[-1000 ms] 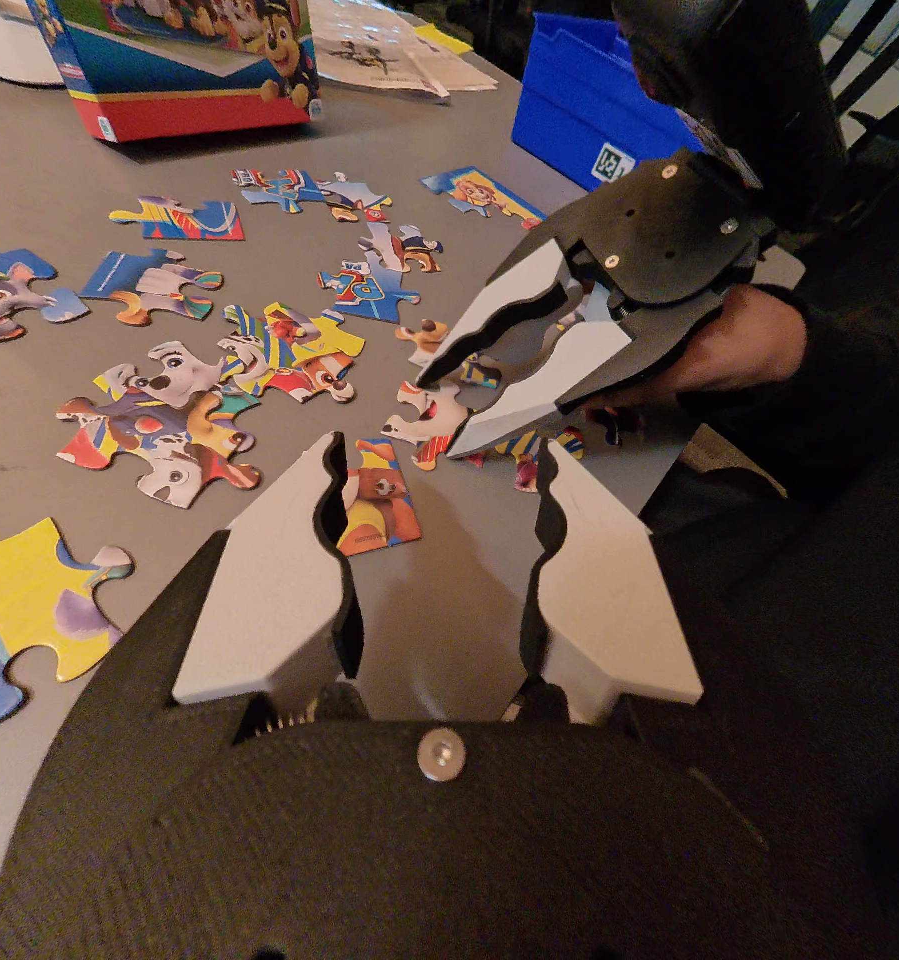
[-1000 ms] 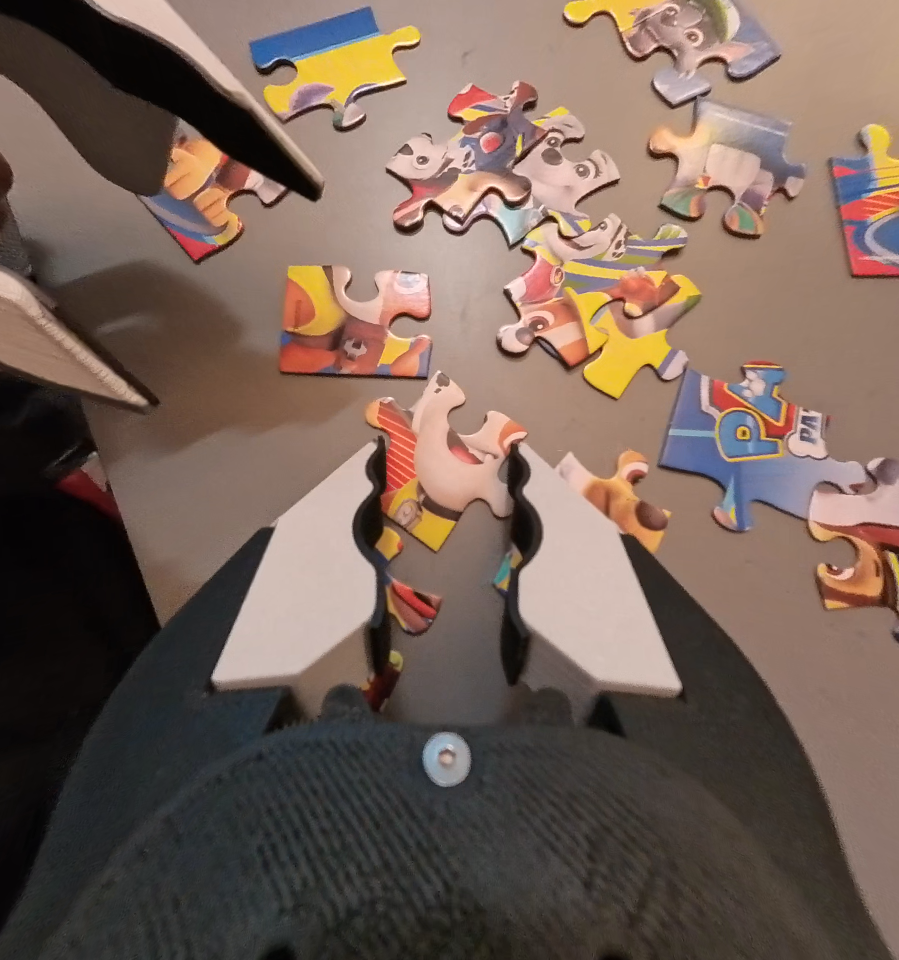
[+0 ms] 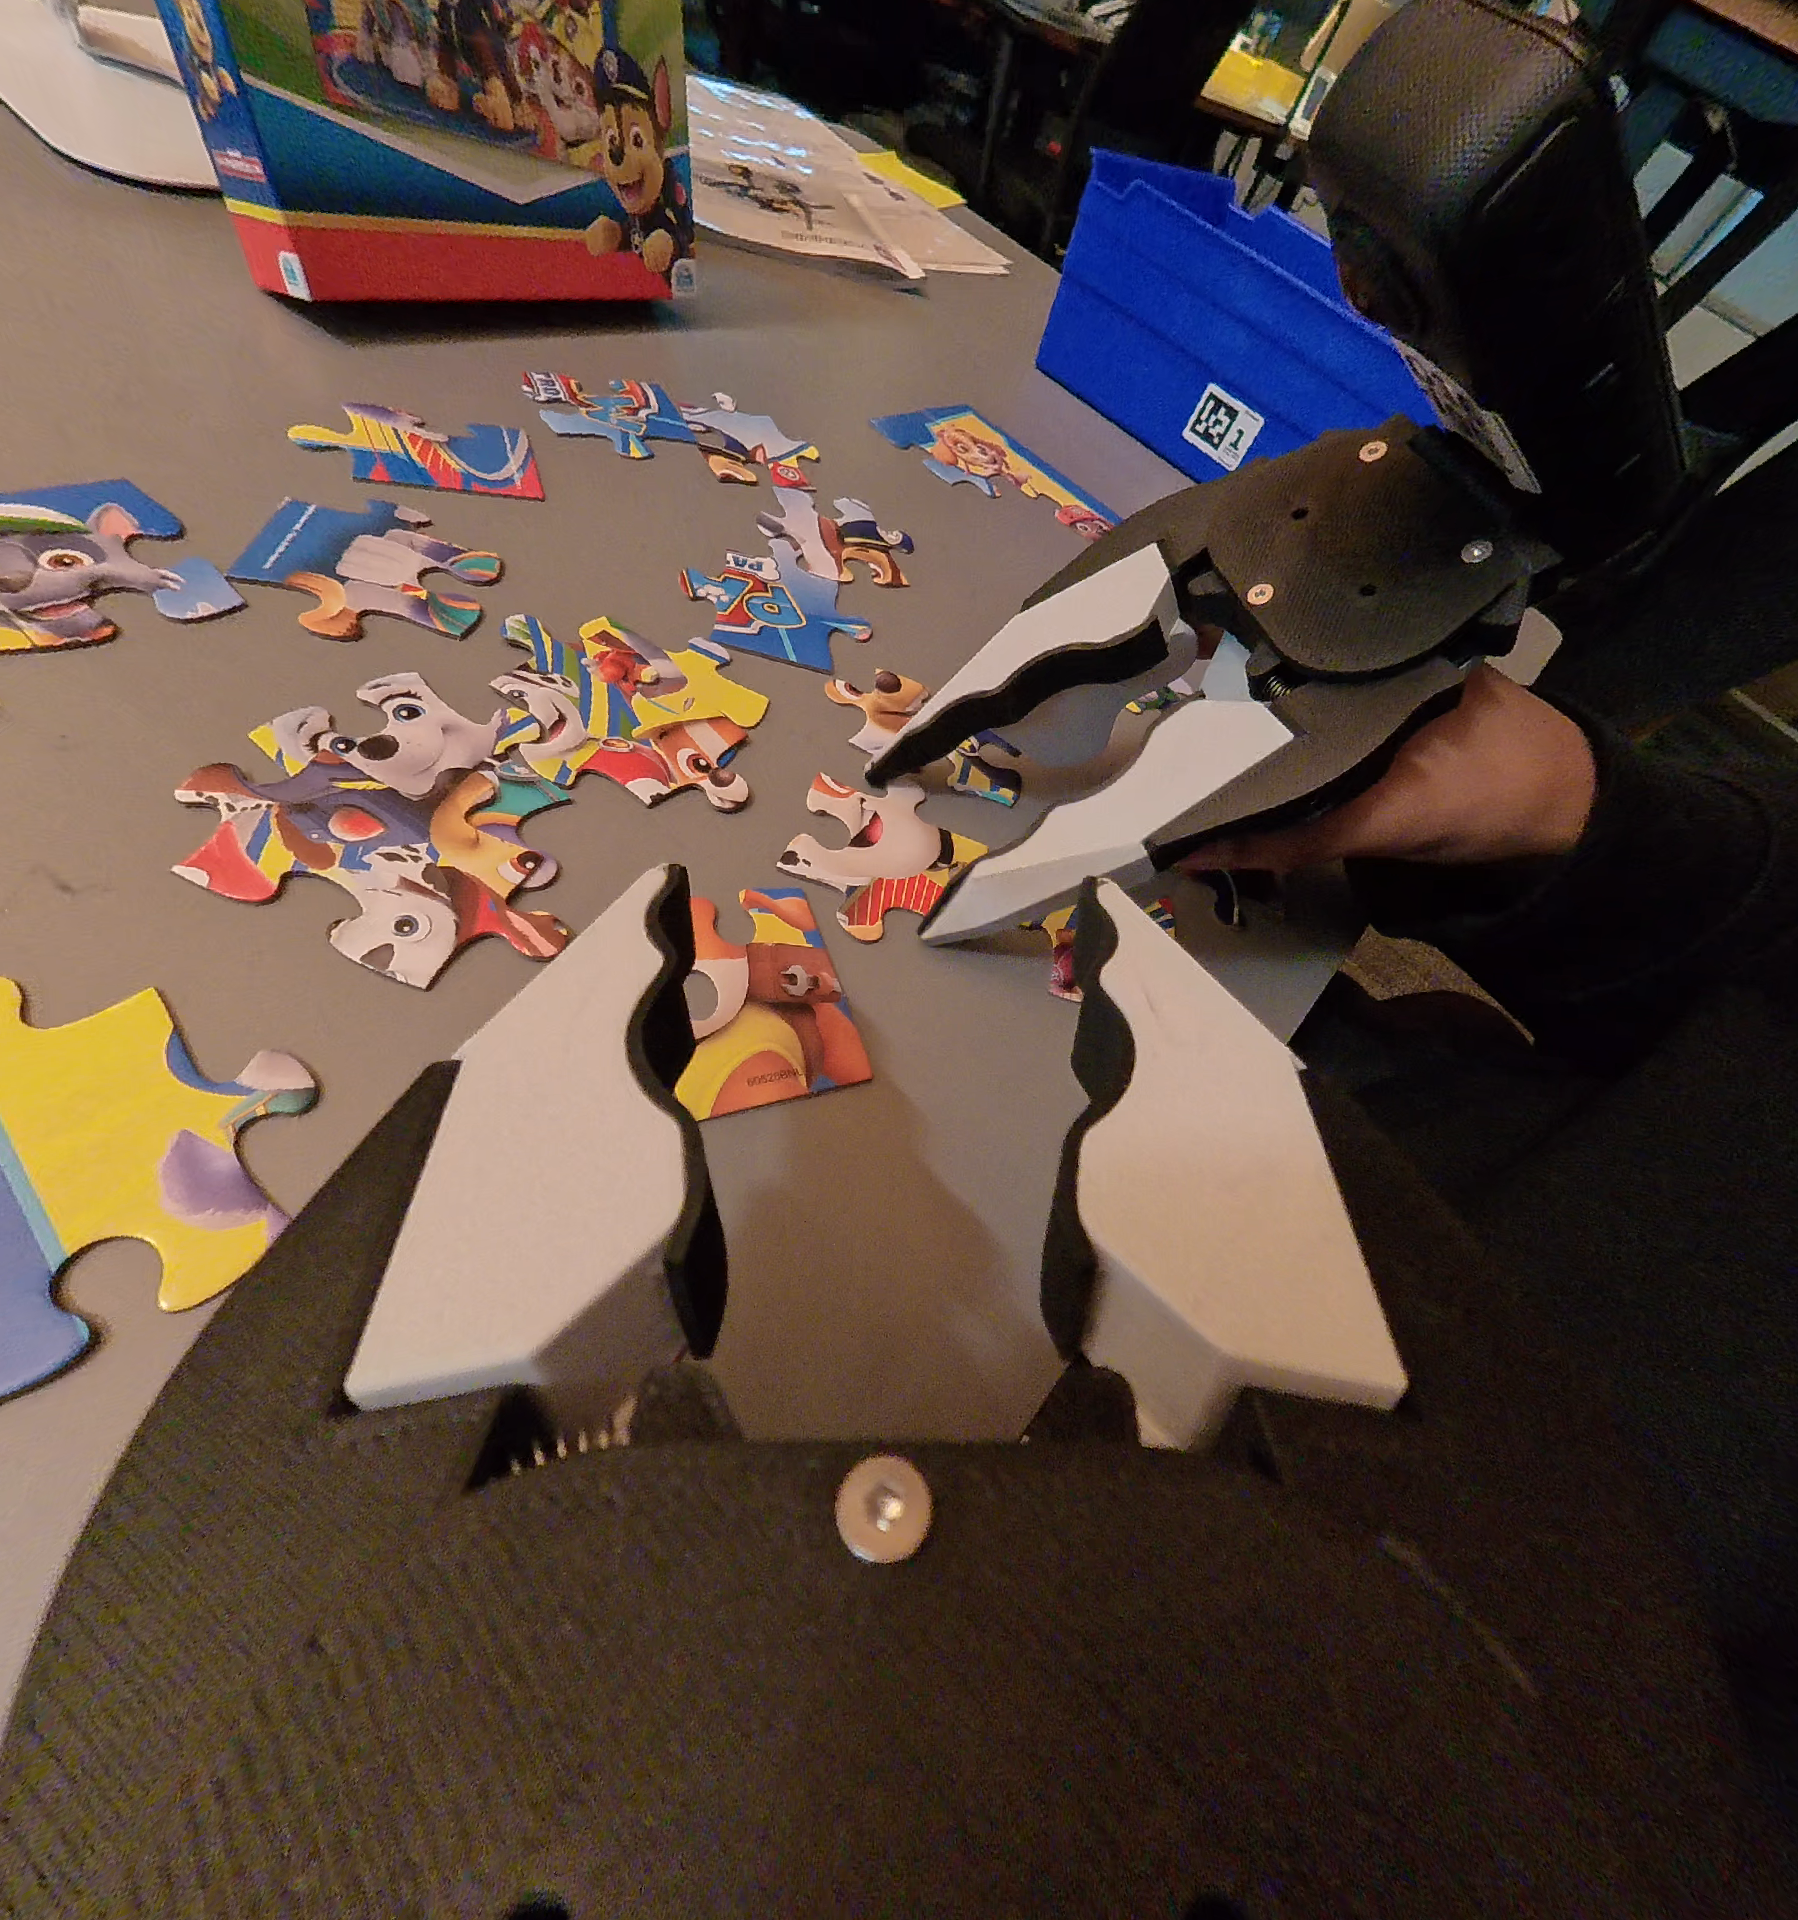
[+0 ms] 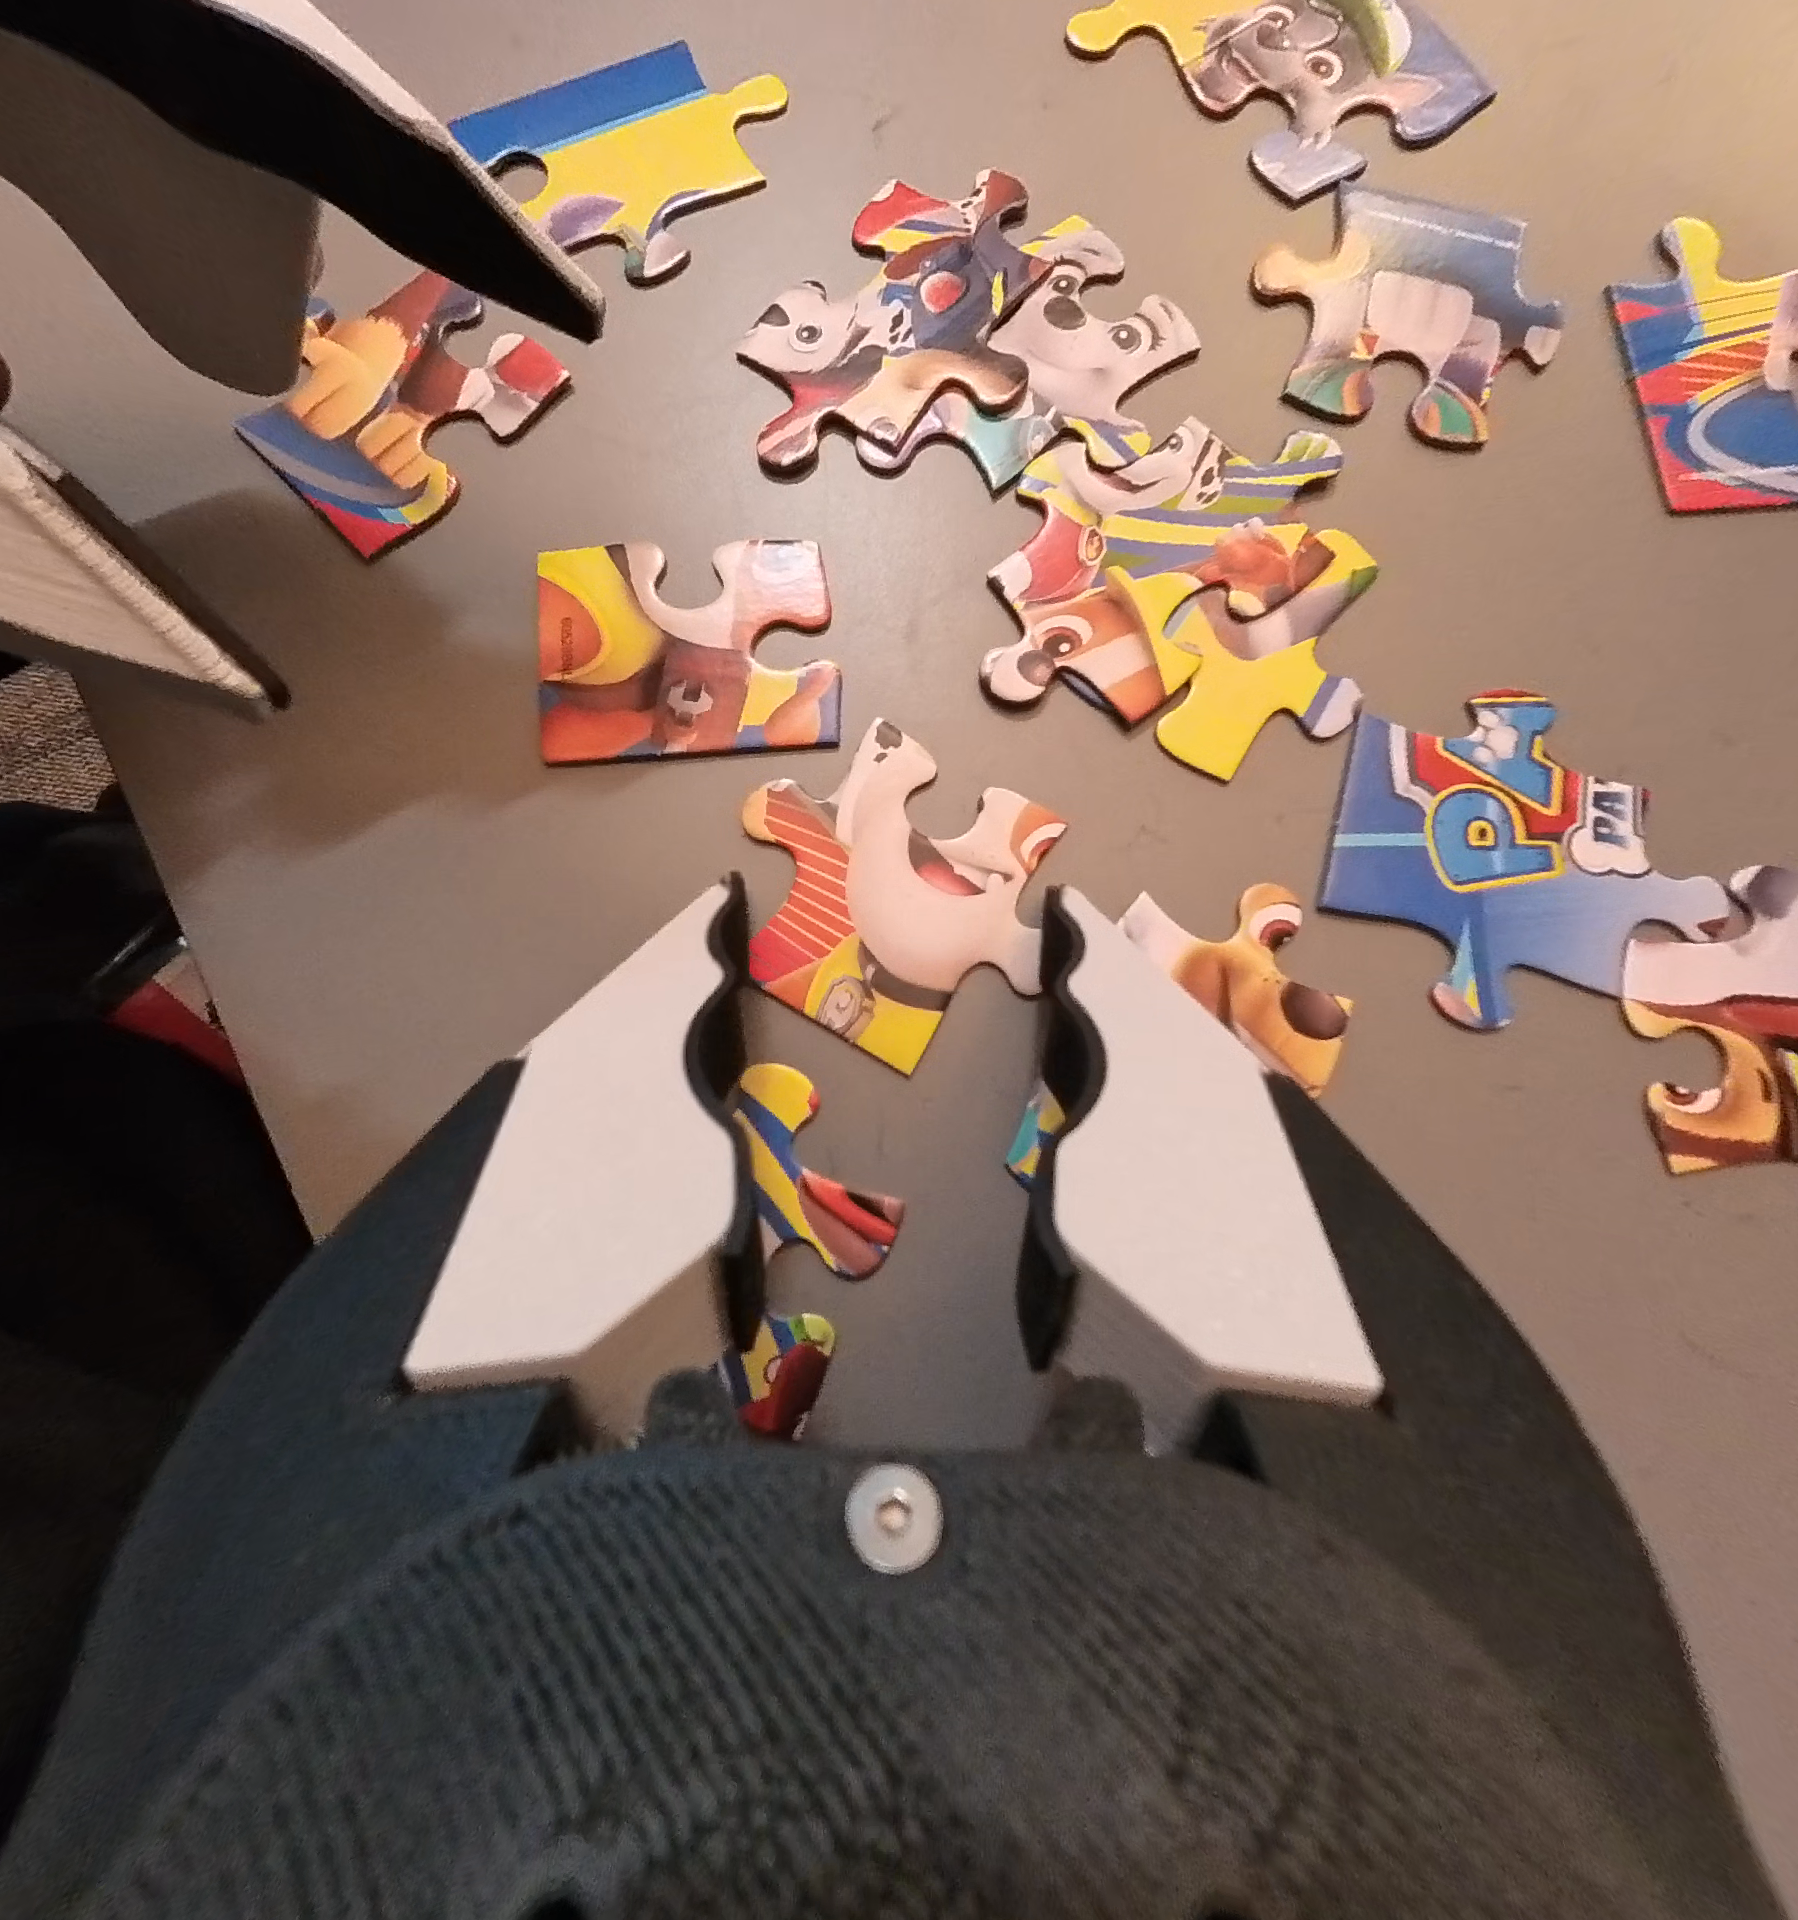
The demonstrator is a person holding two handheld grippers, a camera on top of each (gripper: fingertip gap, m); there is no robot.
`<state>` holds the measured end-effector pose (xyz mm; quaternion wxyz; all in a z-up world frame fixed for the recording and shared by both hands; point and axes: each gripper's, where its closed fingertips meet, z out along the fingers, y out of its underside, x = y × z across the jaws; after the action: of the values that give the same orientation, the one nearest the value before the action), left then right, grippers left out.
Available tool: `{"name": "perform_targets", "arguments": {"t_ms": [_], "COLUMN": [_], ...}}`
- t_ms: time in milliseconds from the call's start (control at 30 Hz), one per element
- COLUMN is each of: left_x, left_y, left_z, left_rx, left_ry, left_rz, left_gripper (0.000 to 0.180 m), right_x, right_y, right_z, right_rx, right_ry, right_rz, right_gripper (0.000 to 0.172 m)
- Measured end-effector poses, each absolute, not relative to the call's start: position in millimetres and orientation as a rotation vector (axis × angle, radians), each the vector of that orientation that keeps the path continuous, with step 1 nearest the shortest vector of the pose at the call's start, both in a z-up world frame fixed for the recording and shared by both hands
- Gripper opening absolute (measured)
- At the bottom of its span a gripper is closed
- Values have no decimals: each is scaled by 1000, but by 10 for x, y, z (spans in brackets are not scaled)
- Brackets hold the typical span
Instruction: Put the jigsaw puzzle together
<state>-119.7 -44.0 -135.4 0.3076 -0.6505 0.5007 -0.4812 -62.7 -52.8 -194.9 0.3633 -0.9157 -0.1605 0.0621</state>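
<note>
Dozens of glossy cardboard puzzle pieces with knobbed edges lie flat on the matte grey table [image 3: 874, 343]. Right gripper [image 4: 890, 904], jaws apart, straddles the white-dog piece [image 4: 900, 894], gripping nothing. Left gripper [image 3: 879, 888] gapes wide and bare, just beside that piece, above the orange straight-edged piece [image 3: 770, 1008].

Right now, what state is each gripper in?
Left gripper: open, empty.
Right gripper: open, straddling the white-dog puzzle piece lying on the table.
</note>
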Motion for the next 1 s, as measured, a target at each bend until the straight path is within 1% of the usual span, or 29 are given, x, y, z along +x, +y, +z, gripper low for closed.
{"name": "perform_targets", "arguments": {"t_ms": [67,567,1000], "left_x": [-1200,-1192,-1265], "left_y": [-438,-438,-286], "left_z": [-1342,-1335,-1296], "left_rx": [-1716,-1715,-1730], "left_ry": [1320,1313,1245], "left_rz": [-1271,-1270,-1269], "left_gripper": [71,72,72], "right_x": [-653,-751,-1280], "right_y": [-527,-553,-646], "right_z": [-1945,-1946,-1932], "right_rx": [-2350,-2337,-2314], "right_ry": [-420,-448,-584], "right_rz": [164,180,328], "right_gripper": [43,42,43]}}
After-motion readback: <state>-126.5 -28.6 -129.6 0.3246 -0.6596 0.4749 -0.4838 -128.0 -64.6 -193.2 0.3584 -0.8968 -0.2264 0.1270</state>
